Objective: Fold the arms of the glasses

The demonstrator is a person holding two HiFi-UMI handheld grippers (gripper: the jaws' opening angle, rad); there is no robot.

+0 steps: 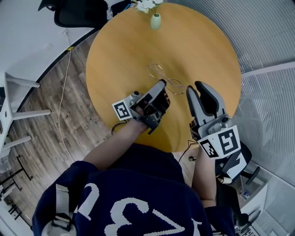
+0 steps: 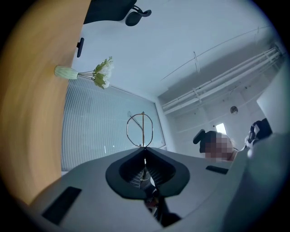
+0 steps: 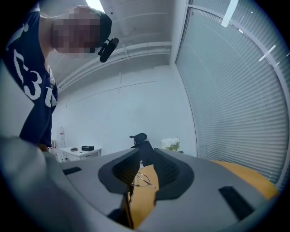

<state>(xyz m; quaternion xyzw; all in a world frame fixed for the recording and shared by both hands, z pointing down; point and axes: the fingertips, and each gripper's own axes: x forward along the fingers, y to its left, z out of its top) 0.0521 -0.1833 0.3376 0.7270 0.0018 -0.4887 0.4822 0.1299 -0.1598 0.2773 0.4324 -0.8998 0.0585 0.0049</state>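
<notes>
The glasses (image 1: 159,71) are a thin gold wire frame, held up over the round wooden table (image 1: 120,55). My left gripper (image 1: 161,84) is shut on the frame near its right lens. In the left gripper view one wire lens loop (image 2: 139,129) stands up just past the closed left gripper (image 2: 145,149), against the window blinds. My right gripper (image 1: 198,90) hovers just right of the glasses, open and holding nothing. In the right gripper view the glasses (image 3: 144,180) show through the gap of the right gripper (image 3: 141,158), some way beyond it.
A small pale green vase (image 1: 156,20) with white flowers stands at the table's far edge. A black office chair (image 1: 76,13) sits beyond the table at the upper left. White furniture legs (image 1: 18,113) and a cable lie on the wood floor to the left.
</notes>
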